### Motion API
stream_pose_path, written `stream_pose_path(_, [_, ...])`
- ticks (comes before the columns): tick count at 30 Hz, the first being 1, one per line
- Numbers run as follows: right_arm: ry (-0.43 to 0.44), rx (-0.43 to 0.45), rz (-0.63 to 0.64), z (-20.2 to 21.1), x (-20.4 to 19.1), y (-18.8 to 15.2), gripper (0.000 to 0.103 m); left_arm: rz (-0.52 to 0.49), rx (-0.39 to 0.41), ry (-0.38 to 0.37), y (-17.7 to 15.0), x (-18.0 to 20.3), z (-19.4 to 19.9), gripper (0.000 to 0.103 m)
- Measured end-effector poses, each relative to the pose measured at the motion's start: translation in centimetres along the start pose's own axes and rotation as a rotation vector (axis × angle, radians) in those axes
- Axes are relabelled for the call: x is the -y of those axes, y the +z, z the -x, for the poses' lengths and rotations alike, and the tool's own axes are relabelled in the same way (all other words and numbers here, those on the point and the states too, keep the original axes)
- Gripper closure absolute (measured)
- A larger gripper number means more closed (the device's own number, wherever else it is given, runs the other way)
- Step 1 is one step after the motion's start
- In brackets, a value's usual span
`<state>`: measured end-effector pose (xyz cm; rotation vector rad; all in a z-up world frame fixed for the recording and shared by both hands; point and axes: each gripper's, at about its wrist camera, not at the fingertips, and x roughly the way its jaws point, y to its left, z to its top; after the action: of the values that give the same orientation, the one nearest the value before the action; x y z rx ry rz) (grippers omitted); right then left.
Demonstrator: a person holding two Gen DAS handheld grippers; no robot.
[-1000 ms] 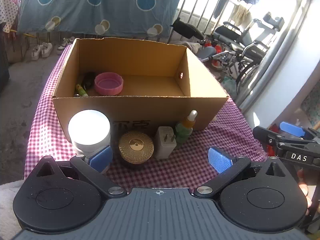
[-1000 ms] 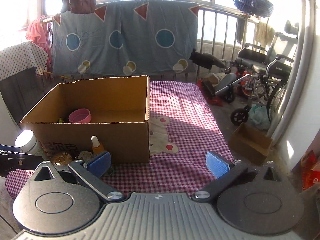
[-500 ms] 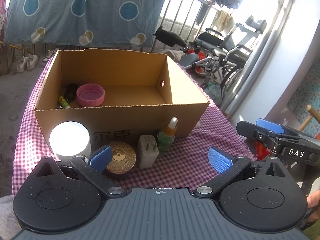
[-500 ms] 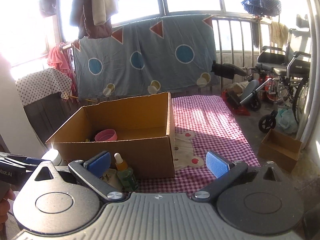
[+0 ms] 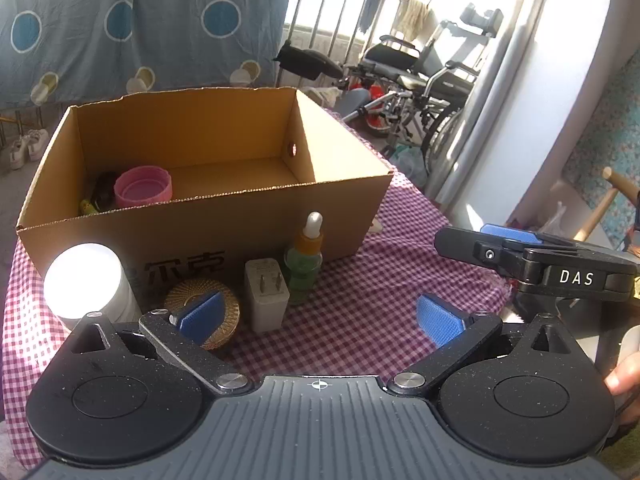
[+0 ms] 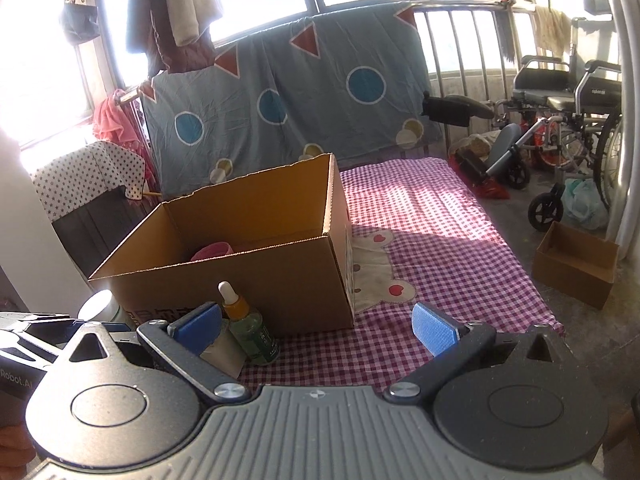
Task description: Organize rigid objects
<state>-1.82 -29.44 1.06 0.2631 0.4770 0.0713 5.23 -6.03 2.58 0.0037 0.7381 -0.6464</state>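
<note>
- The left gripper (image 5: 320, 314) has its jaws wide open and holds nothing; its blue pads (image 5: 439, 319) touch no object.
- At the far left of the left wrist view a white jar (image 5: 86, 282) stands in front of the cardboard box (image 5: 256, 236). The sun shines so strongly on its lid that no detail is visible.
- Next to it is a round gold tin (image 5: 202, 314), partly hidden behind the left pad of this gripper.
- Then come a white plug adapter (image 5: 266, 294) and a green dropper bottle (image 5: 304, 266), both upright, just beside each other and close to the front wall of the box.
- All four things stand on the checked cloth (image 5: 360, 320).
- Inside the box, in its left corner, lies a pink lid (image 5: 143, 186). Beside it are a dark thing and a small yellow-green thing, both too much covered by the box wall to name.
- The right gripper (image 6: 316, 326) also has its jaws wide open and is empty.
- In the right wrist view its left pad covers most of the adapter, and the box wall hides most of the pink lid.
- At the lower right edge of the left wrist view a hand (image 5: 624, 376) is cut off by the frame.
</note>
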Motion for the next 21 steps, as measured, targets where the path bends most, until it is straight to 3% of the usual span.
stream_pose_path(7, [0.035, 0.007, -0.030, -0.2, -0.6, 0.0, 0.000, -0.077, 0.006, 0.025, -0.3, 0.8, 0.0, 0.000])
stream_pose_path(21, [0.062, 0.007, -0.076, 0.4, -0.3, -0.2, 0.000, -0.087, 0.004, 0.016, -0.7, 1.9, -0.1, 0.000])
